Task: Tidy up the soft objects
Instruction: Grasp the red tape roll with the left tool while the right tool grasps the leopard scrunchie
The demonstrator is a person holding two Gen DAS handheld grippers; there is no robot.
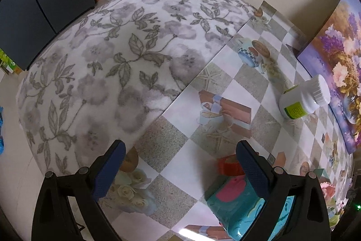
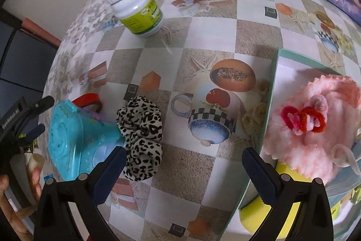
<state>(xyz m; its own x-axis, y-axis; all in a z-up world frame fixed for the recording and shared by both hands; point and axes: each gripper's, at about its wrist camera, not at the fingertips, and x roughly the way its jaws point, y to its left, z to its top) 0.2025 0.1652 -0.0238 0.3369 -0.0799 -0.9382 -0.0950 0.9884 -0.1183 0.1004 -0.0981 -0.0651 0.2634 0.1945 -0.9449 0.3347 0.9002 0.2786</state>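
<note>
Leopard-print scrunchie lies on the checkered desk just ahead-left of the released, empty right tongs, far nearer them than the equally released left tongs, with the box, apparently holding pink fluff, to the right
</note>
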